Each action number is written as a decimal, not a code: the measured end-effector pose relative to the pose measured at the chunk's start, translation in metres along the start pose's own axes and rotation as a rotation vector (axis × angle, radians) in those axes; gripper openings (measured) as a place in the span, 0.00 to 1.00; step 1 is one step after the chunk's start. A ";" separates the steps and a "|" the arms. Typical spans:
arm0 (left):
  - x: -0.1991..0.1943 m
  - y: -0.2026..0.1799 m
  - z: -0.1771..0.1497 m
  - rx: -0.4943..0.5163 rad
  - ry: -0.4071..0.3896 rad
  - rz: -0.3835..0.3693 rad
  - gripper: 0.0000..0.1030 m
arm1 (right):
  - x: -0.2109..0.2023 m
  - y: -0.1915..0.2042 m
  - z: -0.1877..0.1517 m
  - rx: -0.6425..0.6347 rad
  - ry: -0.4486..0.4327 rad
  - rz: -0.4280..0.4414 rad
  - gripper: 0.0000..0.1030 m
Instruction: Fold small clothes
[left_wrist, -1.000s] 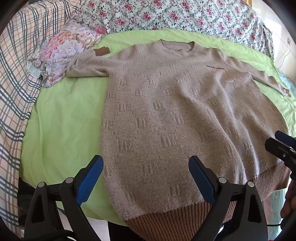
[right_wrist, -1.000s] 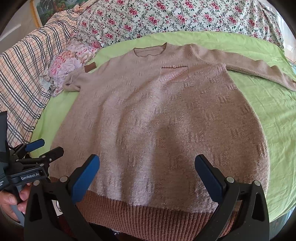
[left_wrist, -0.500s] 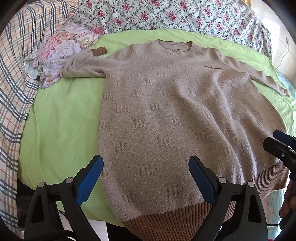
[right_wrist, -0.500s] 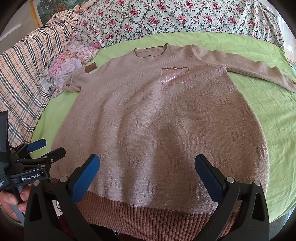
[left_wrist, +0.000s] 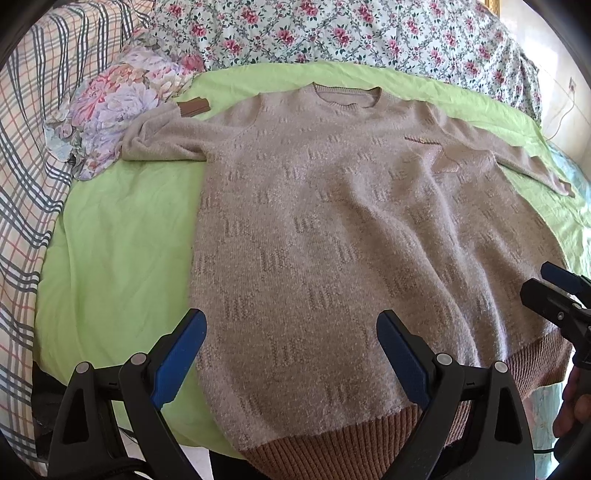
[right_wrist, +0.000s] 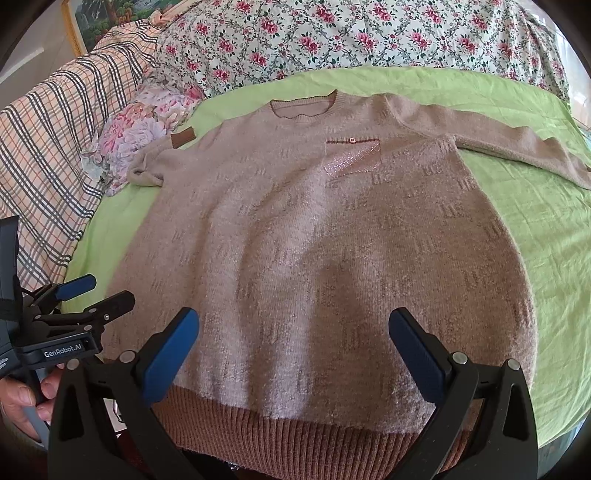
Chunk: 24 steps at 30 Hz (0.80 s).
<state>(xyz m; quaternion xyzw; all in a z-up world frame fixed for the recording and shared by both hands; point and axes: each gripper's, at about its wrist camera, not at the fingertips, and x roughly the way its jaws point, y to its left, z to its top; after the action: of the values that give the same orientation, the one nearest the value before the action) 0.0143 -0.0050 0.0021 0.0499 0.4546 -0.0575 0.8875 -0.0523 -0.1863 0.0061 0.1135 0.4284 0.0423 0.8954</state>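
Beige knitted sweater (left_wrist: 332, 236) spread flat, front up, across a lime-green sheet (left_wrist: 110, 251), filling the middle of both views; neckline (right_wrist: 303, 107) toward 12 o'clock, brown ribbed hem (right_wrist: 295, 428) at 6 o'clock, hanging at the near edge of the sheet. Sleeve at 10 o'clock (left_wrist: 162, 140) doubled back on itself, its brown cuff (left_wrist: 194, 107) lying just beside a pastel floral cushion (left_wrist: 110, 107). Other sleeve (right_wrist: 517, 147) stretched out toward 2 o'clock over the sheet. Small chest pocket (right_wrist: 354, 157) with sparkly trim and a metal clasp, just right of centre below the neckline. Behind, at 12 o'clock, a rose-print quilt (right_wrist: 351, 33); at 9 o'clock, a plaid blanket (right_wrist: 51, 147). Left gripper (left_wrist: 291, 354) hovering above the lower left part of the sweater, blue-padded fingers (left_wrist: 181, 354) spread wide, nothing between them. Right gripper (right_wrist: 293, 354) likewise released, poised over the lower middle of the sweater near the hem, grasping nothing. In the right wrist view, at 8 o'clock, the left gripper seen from the side with a hand (right_wrist: 22, 398) wrapped around its handle.
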 end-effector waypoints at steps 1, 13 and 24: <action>0.000 0.000 0.001 -0.001 -0.008 -0.002 0.91 | 0.000 0.001 0.002 -0.001 -0.002 0.002 0.99; 0.009 -0.002 0.016 0.014 -0.004 0.004 0.91 | 0.002 -0.007 0.015 0.017 -0.083 0.022 0.99; 0.021 -0.005 0.034 0.016 0.007 0.007 0.91 | 0.008 -0.035 0.029 0.066 -0.053 -0.018 0.99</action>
<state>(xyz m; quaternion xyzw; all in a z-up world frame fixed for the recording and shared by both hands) 0.0531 -0.0155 0.0044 0.0588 0.4572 -0.0577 0.8856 -0.0252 -0.2237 0.0088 0.1403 0.4067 0.0171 0.9026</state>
